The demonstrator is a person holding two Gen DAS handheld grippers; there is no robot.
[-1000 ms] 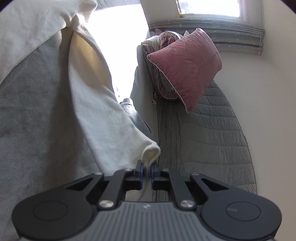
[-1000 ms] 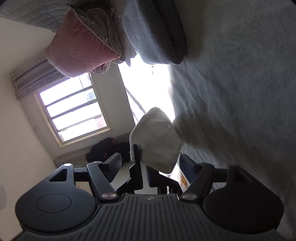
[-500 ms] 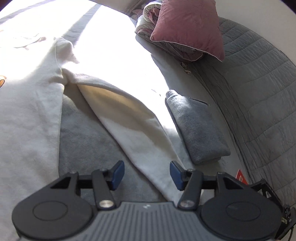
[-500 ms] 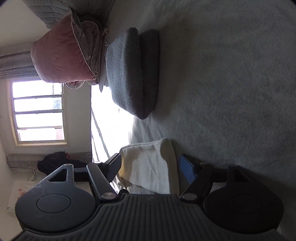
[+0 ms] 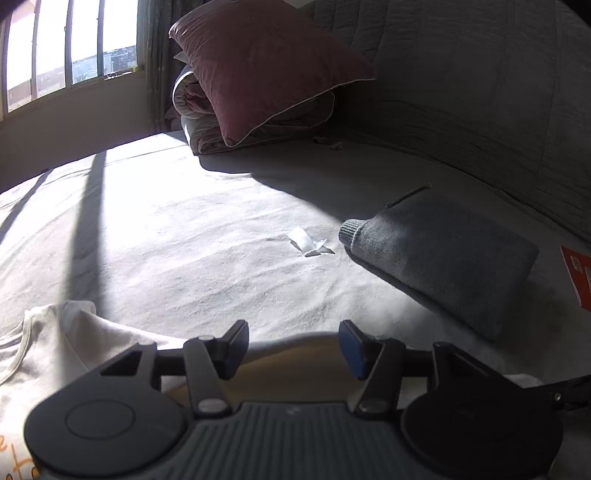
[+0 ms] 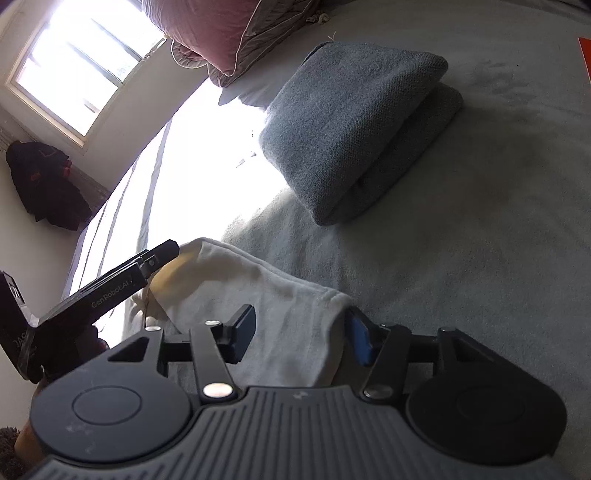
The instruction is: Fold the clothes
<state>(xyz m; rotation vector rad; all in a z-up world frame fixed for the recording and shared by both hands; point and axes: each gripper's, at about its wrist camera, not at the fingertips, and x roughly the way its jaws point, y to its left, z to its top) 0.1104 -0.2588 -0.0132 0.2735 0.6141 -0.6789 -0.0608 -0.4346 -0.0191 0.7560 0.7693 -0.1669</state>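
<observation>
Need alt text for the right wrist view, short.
Right gripper open, its jaws just closing, fingers straddling a cream garment sleeve on a grey bed. Beyond lie a folded grey sweater and pink pillow.

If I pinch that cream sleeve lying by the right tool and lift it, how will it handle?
Probably floppy: the cream sleeve already lies creased and slumped on the bed, so it should drape from a single pinch. Likely light for its size, being thin soft knit. The right tool stands open around its cuff, which looks bulkier and easier to hold.
</observation>
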